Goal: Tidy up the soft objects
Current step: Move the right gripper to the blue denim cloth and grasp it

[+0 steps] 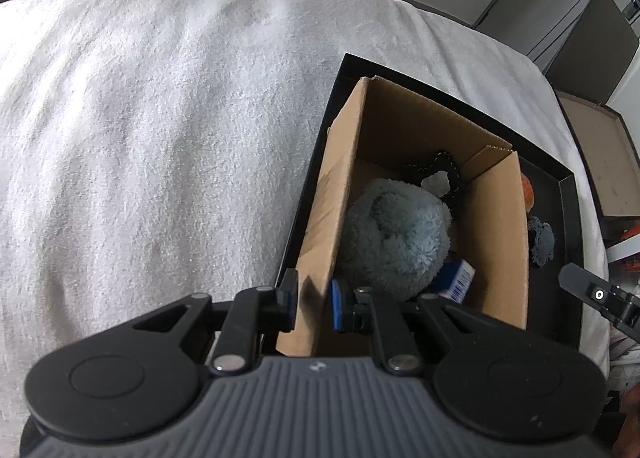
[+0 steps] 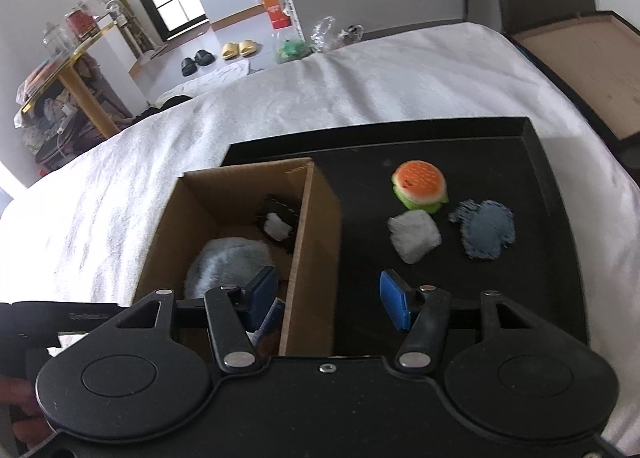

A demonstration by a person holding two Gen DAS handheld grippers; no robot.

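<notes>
A brown cardboard box [image 1: 340,186] [image 2: 316,242] stands on the left of a black tray [image 2: 532,270] [image 1: 568,218] on a white bed. Inside lie a fluffy blue-grey plush [image 1: 392,234] [image 2: 224,266], a black and white item [image 1: 440,174] [image 2: 278,224] and a small blue carton [image 1: 456,282]. My left gripper [image 1: 314,304] is shut on the box's left wall. My right gripper [image 2: 326,298] is open, straddling the box's right wall. On the tray lie a toy burger [image 2: 419,184], a white fluffy square [image 2: 414,236] and a blue denim piece [image 2: 486,234].
The white blanket [image 1: 160,130] covers the bed to the left and beyond. Slippers [image 2: 238,48], a plastic bag [image 2: 290,48] and a gold table [image 2: 76,70] stand on the floor beyond. A brown flat box [image 2: 588,66] lies right of the bed.
</notes>
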